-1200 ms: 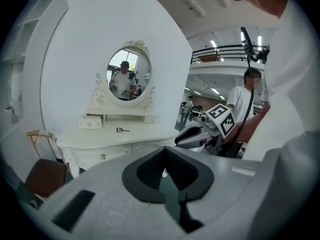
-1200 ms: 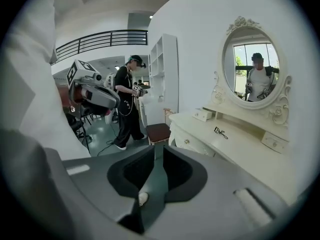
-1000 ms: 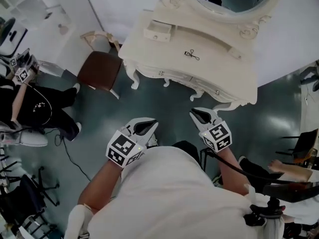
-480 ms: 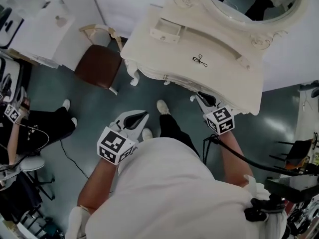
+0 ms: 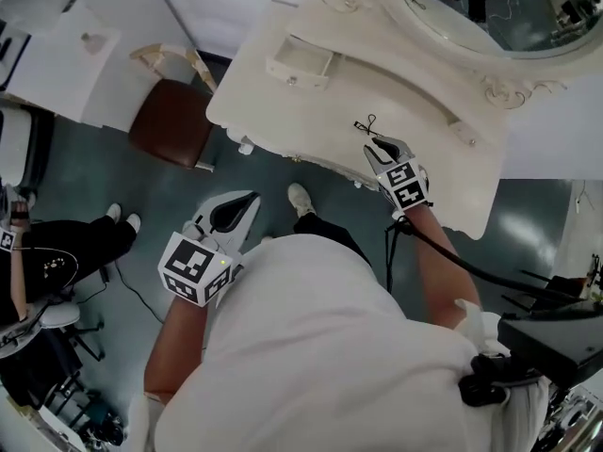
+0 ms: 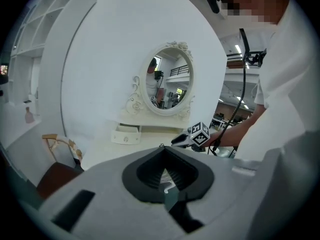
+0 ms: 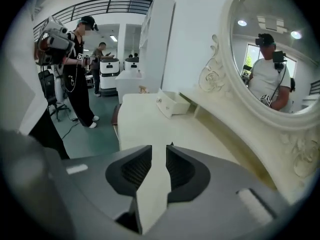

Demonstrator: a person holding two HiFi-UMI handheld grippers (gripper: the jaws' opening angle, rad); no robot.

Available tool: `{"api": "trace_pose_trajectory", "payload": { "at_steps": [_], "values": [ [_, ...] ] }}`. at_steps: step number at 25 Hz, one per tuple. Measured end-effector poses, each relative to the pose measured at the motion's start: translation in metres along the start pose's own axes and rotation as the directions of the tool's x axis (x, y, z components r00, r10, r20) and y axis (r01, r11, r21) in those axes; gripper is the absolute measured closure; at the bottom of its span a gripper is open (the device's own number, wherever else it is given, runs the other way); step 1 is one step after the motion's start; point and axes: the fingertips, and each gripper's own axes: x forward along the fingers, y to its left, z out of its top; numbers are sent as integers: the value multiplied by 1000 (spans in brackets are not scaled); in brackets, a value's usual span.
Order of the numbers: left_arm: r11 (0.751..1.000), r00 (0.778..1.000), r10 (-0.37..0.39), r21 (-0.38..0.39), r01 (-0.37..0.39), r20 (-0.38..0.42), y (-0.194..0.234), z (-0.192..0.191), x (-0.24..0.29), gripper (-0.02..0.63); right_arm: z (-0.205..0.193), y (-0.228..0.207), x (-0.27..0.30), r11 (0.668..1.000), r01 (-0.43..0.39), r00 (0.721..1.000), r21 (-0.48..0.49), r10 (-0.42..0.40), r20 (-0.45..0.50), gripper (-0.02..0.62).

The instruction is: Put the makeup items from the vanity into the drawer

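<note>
A black eyelash curler (image 5: 365,124) lies on the cream vanity top (image 5: 283,102). My right gripper (image 5: 373,140) hovers over the top just short of the curler, its jaws slightly apart with nothing between them. In the right gripper view the right gripper (image 7: 158,151) shows the bare top through the gap, and the curler's black tip (image 7: 171,145) peeks just beyond. A small drawer (image 5: 301,64) stands pulled out at the vanity's back left. My left gripper (image 5: 252,199) hangs over the floor in front of the vanity, shut and empty; the left gripper view shows the left gripper (image 6: 163,149) with its tips meeting.
An oval mirror (image 5: 490,8) rises behind the vanity top. A chair with a brown seat (image 5: 170,135) stands left of the vanity. A person sits at the far left (image 5: 57,243); another stands on the floor (image 7: 80,69). A black cable (image 5: 452,262) trails from the right gripper.
The person has stepped up to the vanity. My right gripper went from over the floor to above the vanity top beside the curler. The left gripper stayed low over the floor.
</note>
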Motion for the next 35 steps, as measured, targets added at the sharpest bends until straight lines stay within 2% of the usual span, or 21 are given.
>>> {"api": "trace_pose_trajectory", "payload": {
  "at_steps": [5, 10, 16, 20, 26, 35],
  "values": [
    [999, 999, 35, -14, -35, -12, 18, 22, 31, 604, -8, -33, 46, 996, -26, 998, -80, 21, -62, 499],
    [997, 997, 75, -28, -76, -19, 34, 35, 53, 604, -15, -43, 77, 985, -85, 992, -148, 69, -110, 500],
    [993, 994, 107, -47, -107, -7, 44, 41, 72, 604, -22, -49, 88, 976, -106, 988, -188, 81, -133, 560],
    [993, 994, 109, -53, -108, 2, 49, 46, 82, 603, -17, -51, 86, 973, -121, 987, -196, 96, -131, 571],
    [992, 993, 113, -54, -112, 17, 51, 54, 89, 603, 18, -57, 71, 965, -152, 987, -213, 135, -90, 574],
    [987, 988, 153, -64, -151, 36, 56, 59, 80, 603, 118, -58, 63, 949, -210, 974, -234, 223, 33, 575]
  ]
}}
